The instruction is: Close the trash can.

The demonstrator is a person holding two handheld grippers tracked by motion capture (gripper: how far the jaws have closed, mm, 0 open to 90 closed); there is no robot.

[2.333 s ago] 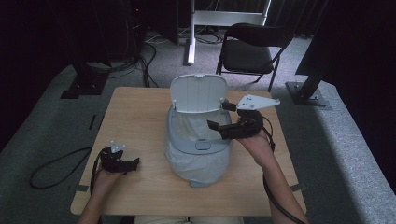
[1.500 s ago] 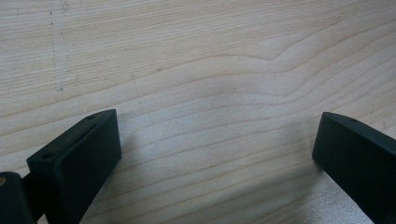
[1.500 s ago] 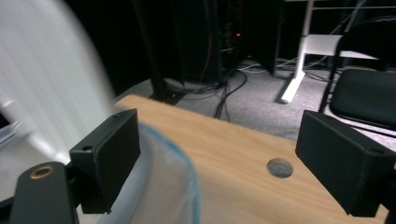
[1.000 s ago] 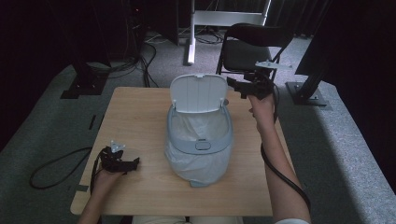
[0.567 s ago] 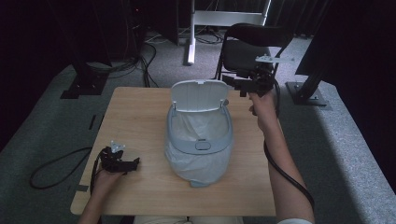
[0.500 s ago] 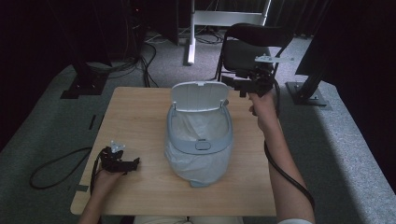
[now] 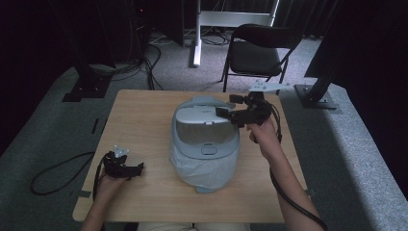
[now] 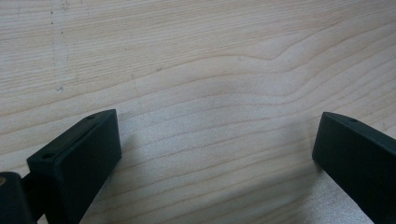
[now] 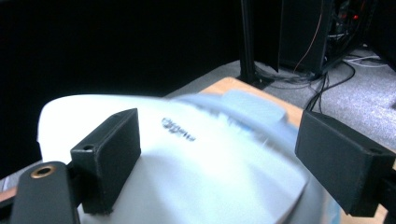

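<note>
A pale blue-grey lidded trash bin (image 7: 204,139) stands near the middle of the wooden tabletop (image 7: 144,120), lined with a whitish plastic bag (image 7: 207,171) whose loose edge spills out below the rim on the side nearer the person. Its hinged lid (image 7: 204,126) is lowered over the opening, slanting down toward the front, where a small oval latch (image 7: 208,150) sits; the lid hides whatever may be inside the bin. In the right gripper view the lid (image 9: 187,158) appears blurred, with a dark printed logo on it that is too smeared to read.

The right tongs (image 7: 230,112) are at the back right edge of the lid, their jaws spread wide with nothing clamped between them; in the right gripper view (image 9: 219,158) the two black jaws stand on either side of the lid's top. The person's right hand (image 7: 262,134) holds them from the right of the bin.

The left tongs (image 7: 137,168) rest low near the front left corner of the tabletop, well apart from the bin. In the left gripper view (image 8: 215,149) the jaws are wide apart over bare wood grain.
</note>
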